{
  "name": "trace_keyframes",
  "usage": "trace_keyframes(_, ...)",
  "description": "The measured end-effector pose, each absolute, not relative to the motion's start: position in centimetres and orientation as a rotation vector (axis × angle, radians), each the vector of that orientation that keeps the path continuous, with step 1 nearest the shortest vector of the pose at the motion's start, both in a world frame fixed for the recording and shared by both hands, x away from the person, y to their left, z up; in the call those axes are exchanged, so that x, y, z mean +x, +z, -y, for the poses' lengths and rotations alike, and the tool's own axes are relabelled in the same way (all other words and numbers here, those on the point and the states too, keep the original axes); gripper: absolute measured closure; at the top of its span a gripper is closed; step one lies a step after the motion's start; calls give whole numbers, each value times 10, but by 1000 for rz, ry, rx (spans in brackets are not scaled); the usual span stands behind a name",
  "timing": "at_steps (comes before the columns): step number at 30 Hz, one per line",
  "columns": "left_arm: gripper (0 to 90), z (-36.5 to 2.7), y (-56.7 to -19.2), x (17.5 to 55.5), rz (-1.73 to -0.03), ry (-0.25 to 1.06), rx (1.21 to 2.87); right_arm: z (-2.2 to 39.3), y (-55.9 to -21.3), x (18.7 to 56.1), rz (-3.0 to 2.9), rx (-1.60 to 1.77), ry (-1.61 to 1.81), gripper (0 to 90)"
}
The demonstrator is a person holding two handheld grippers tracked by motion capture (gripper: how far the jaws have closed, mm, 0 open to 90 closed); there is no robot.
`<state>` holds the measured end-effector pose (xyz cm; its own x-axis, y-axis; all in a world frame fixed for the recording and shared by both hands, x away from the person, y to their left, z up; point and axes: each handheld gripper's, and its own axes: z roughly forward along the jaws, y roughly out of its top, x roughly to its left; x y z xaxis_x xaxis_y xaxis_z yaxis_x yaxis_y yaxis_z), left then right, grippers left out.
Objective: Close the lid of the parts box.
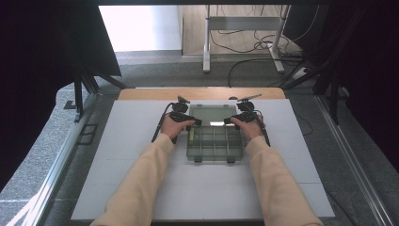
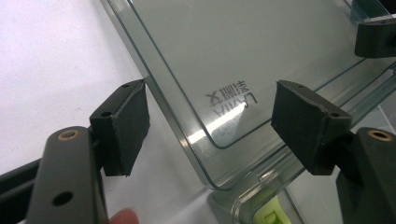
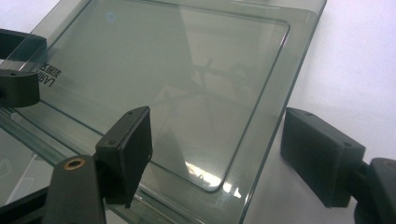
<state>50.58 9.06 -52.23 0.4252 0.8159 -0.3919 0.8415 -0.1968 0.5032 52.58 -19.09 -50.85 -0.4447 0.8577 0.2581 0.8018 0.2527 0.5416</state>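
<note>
1. We see one white table [image 1: 141, 188], with a strip of wood along its far edge.
2. On it, between our two hands, sits one clear plastic box [image 1: 215, 143] with dividers inside; we cannot count the compartments with certainty. Two dark latches show on its near edge, and a small yellow-green piece [image 1: 191, 136] lies in a left compartment.
3. The box has one clear lid [image 1: 211, 114], swung open and lying back on the far side of the box. In the left gripper view [image 2: 224, 56] it carries printed lettering.
4. We hold two grippers, one in each hand.
5. The left gripper [image 2: 210, 121] stands wide, its two pads either side of the lid's rounded left corner. Whether the left-hand pad touches the rim we cannot tell.
6. The right gripper [image 3: 215, 149] is also wide, straddling the lid's right corner without pinching it.
</note>
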Motion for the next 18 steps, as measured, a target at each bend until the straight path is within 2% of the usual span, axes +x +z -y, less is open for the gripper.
trace_keyframes(18, 286, -90, -522, 506, -1405, -57, 2016, 192, -509, 527, -2422, 1617, 964, 250)
